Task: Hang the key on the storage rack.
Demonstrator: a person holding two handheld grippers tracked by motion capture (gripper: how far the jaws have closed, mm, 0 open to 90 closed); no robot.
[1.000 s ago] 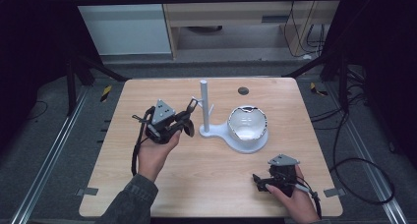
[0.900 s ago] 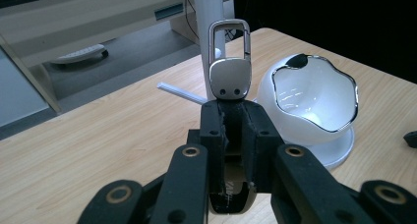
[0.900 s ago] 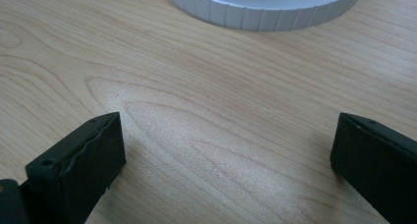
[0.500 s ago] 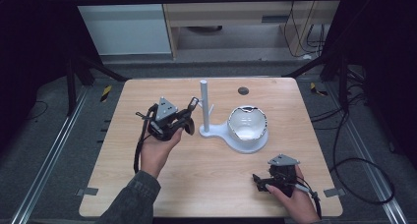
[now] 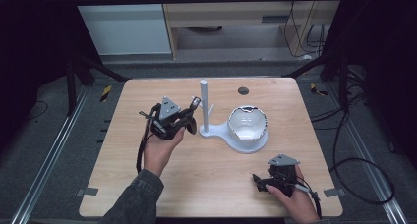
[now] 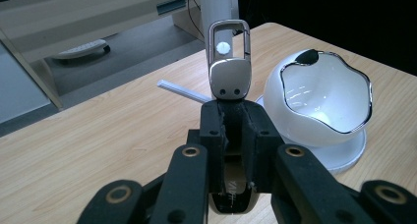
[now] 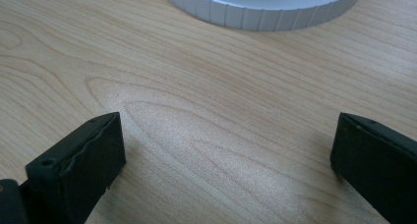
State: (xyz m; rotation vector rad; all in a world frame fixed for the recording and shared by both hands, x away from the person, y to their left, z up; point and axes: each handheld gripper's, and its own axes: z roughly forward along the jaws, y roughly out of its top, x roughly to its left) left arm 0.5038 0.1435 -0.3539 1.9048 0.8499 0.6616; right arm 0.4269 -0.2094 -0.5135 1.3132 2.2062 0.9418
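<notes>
My left gripper (image 5: 193, 115) hovers over the table's left half, shut on a silver metal key clip (image 5: 195, 104) with a rectangular loop at its far end. In the left gripper view the clip (image 6: 229, 76) sticks up from between the closed jaws of the left gripper (image 6: 231, 118), and its loop lines up with the white post (image 6: 216, 8). The white stand's post (image 5: 204, 106) has thin side pegs (image 6: 179, 90). A white bowl (image 5: 248, 123) with a chrome rim sits on the stand's base (image 5: 231, 138). My right gripper (image 5: 256, 181) rests open at the front right, with bare wood between the jaws of the right gripper (image 7: 226, 155).
A dark round hole (image 5: 243, 91) lies in the tabletop behind the bowl. The stand's ribbed base edge (image 7: 265, 8) shows just ahead of the right gripper. Floor rails run along both sides of the table (image 5: 123, 184).
My left gripper has edged slightly to the right, toward the post, still holding the clip. The right gripper has not moved.
</notes>
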